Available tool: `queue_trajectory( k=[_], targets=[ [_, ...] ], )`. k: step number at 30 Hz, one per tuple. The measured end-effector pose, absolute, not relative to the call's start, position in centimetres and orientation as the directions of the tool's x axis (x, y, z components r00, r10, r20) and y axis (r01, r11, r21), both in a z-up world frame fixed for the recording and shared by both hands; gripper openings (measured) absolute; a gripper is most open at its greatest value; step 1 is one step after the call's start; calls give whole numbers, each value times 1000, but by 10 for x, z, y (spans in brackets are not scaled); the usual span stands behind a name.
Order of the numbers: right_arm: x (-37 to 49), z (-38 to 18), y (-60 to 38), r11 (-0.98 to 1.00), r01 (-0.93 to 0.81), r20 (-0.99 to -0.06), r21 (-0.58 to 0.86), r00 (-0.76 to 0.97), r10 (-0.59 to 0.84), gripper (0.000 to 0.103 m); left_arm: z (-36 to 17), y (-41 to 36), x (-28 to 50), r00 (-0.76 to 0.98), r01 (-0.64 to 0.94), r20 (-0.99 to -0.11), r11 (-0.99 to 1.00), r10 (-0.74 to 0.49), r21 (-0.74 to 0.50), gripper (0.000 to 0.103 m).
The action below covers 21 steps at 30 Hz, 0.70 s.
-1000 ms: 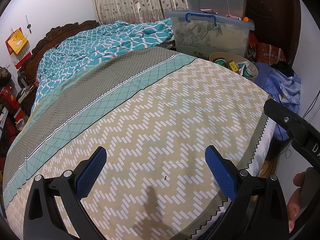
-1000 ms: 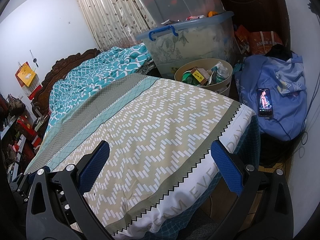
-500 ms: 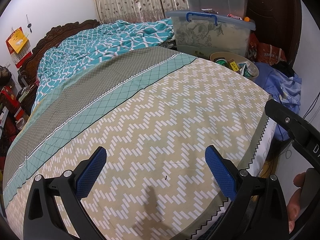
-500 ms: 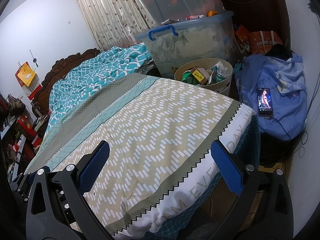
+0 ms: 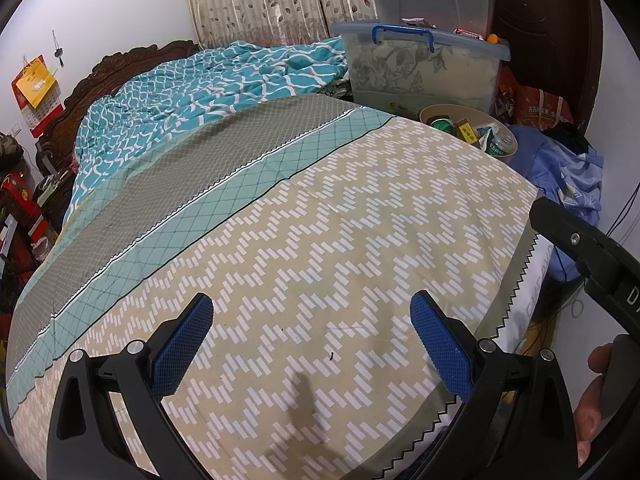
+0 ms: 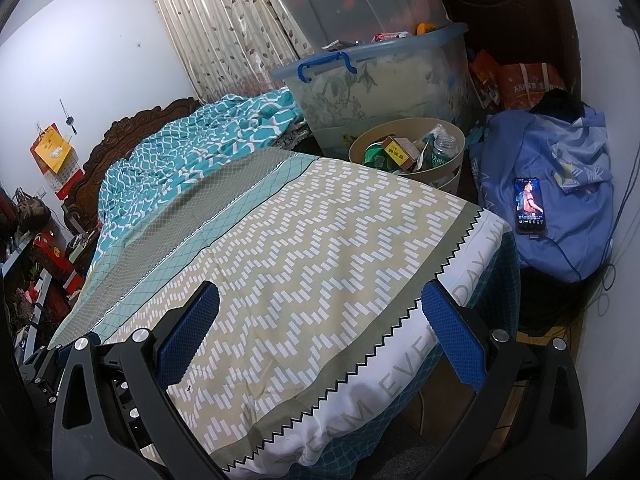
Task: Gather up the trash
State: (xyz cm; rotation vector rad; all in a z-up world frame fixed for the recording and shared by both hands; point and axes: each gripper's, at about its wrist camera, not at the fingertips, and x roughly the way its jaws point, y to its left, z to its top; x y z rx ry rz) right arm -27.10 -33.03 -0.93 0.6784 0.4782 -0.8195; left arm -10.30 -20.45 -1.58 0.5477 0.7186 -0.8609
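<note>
While both tools hang over the near end of the bed, the left gripper (image 5: 310, 336) has its blue pads spread wide with nothing between them, and the right gripper (image 6: 320, 324) is just as wide and bare. Below them lies the zigzag-patterned bedspread (image 5: 340, 240). Beyond its far corner stands a round beige bin (image 6: 404, 152) with the trash (image 6: 396, 150) inside: a box, a jar, wrappers. Behind it sits a clear storage tub (image 6: 380, 92).
</note>
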Motion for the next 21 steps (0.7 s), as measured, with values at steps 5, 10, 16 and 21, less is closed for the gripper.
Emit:
queue_trajectory(
  k=[5,10,16,21],
  targets=[
    [-270,-10,-330,497,790,-625,359,599,-500,100,-17,-200,-102,451,827,-751,543,-482,148,95],
    [-269,-8,-331,499,789,-626,359,600,-498,100,-16,-201,-100,449,826,-754,545,-478,146,95],
    [-269,-7,-332,501,788,-625,358,601,-498,100,-15,-203,-101,450,827,-753,543,-480,149,95],
    [-269,-7,-331,500,788,-625,359,601,-498,100,-14,-203,-100,451,826,-753,544,-479,148,95]
  ],
)
